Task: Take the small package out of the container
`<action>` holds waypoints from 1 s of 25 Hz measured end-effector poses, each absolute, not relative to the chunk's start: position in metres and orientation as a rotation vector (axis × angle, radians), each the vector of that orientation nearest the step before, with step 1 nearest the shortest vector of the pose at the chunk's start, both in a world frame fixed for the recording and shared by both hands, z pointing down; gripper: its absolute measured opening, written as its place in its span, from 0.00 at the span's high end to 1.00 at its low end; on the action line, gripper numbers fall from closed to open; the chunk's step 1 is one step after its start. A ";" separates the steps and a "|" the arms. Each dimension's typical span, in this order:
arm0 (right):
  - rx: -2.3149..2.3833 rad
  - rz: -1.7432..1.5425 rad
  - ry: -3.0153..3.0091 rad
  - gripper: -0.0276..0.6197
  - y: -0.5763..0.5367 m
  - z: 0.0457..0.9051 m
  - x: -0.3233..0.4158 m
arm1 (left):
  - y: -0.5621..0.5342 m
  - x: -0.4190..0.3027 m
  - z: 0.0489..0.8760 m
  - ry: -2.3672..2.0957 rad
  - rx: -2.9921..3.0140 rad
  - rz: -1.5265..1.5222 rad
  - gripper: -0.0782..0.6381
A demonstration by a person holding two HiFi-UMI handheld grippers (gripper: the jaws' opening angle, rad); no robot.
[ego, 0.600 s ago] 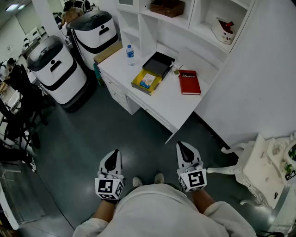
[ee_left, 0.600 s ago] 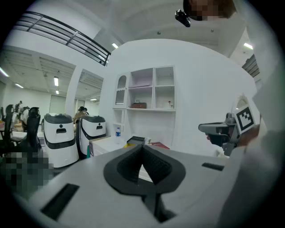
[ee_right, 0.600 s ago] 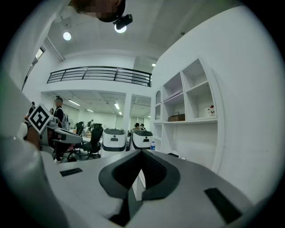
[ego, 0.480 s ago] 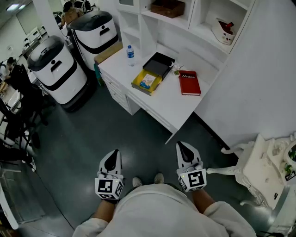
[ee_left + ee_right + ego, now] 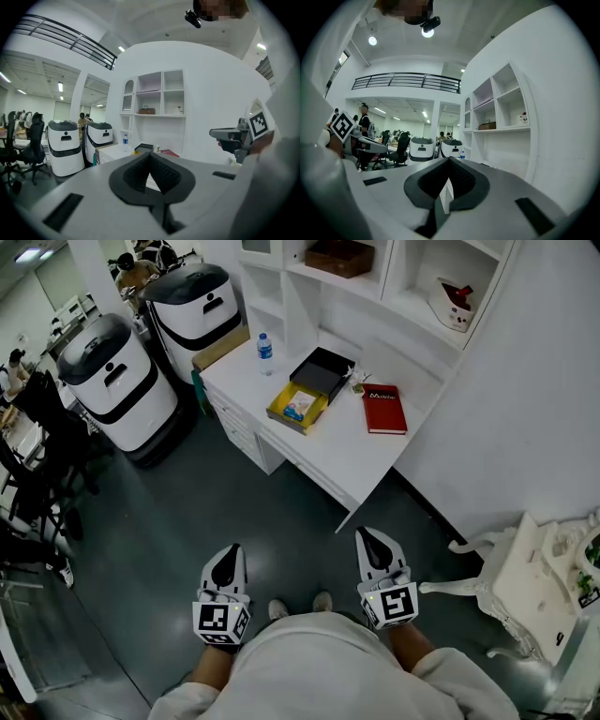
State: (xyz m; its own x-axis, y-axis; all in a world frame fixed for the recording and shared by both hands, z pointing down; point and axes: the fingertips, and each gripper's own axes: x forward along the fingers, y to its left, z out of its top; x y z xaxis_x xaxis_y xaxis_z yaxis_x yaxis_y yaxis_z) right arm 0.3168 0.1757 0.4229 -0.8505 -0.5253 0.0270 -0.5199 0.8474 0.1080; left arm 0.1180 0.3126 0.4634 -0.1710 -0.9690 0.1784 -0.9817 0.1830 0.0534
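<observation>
Two hand-held grippers, both held low before the person's body, well short of the white desk (image 5: 349,454) and over the dark grey floor (image 5: 178,521)
- Left gripper (image 5: 228,555): black jaws closed tip to tip, nothing between them
- Right gripper (image 5: 367,538): black jaws likewise pressed fully together, holding nothing
- Each gripper carries a cube with square black-and-white markers

On the desk:
- One shallow yellow open-topped container (image 5: 284,417), near the desk's middle
- One small blue-and-white package (image 5: 300,403), lying flat inside the container, well apart from both grippers
- One black rectangular tray (image 5: 323,369), just behind the container, toward the desk's back, seemingly edge to edge with it
- One red hardcover book (image 5: 383,408), lying flat toward the desk's right end, apart from the container
- One clear water bottle with a blue label (image 5: 264,352), upright near the desk's back left corner

Around the desk:
- Two rounded white-and-black machines (image 5: 117,381), on the floor beyond its left end
- One white shelf unit (image 5: 394,282), rising behind it
- One ornate white side table (image 5: 530,582), off to the right of the desk, well apart from it
</observation>
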 end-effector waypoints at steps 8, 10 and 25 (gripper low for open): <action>0.770 -0.100 -3.017 0.38 0.174 0.422 0.314 | 0.314 0.119 0.466 -2.288 1.883 0.117 0.88; 0.779 -0.133 -3.019 0.33 0.172 0.419 0.315 | 0.314 0.119 0.466 -2.292 1.876 0.121 0.88; 0.638 -0.128 -3.054 0.32 0.157 0.429 0.316 | 0.309 0.132 0.471 -2.342 1.796 0.168 0.88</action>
